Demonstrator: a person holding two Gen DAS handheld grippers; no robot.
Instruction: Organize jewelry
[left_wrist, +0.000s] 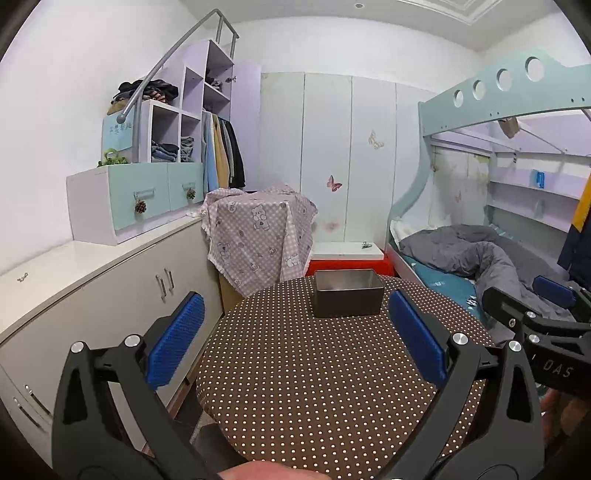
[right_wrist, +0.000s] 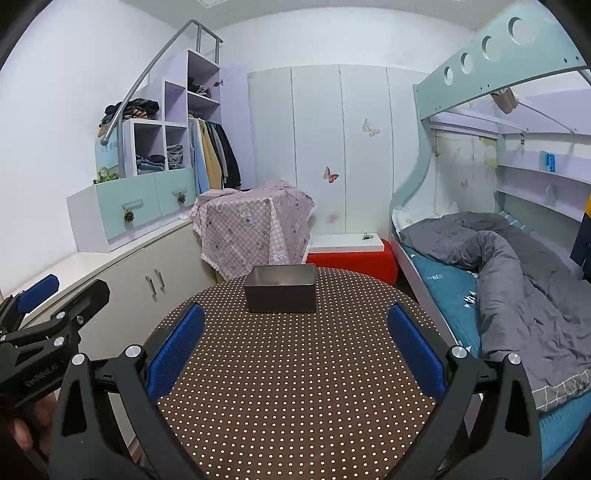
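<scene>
Both grippers, left (left_wrist: 295, 339) and right (right_wrist: 295, 343), are held wide open and empty above the dotted table (right_wrist: 295, 406). Straight ahead a metal tin (right_wrist: 280, 290) is set, long axis crosswise; no jewelry is discernible, possibly hidden inside.

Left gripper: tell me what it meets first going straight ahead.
Probably the open grey metal box on the brown polka-dot round table. The left gripper, jaws open and empty, points at it; nothing lies between, though its height over the table is unclear.
</scene>
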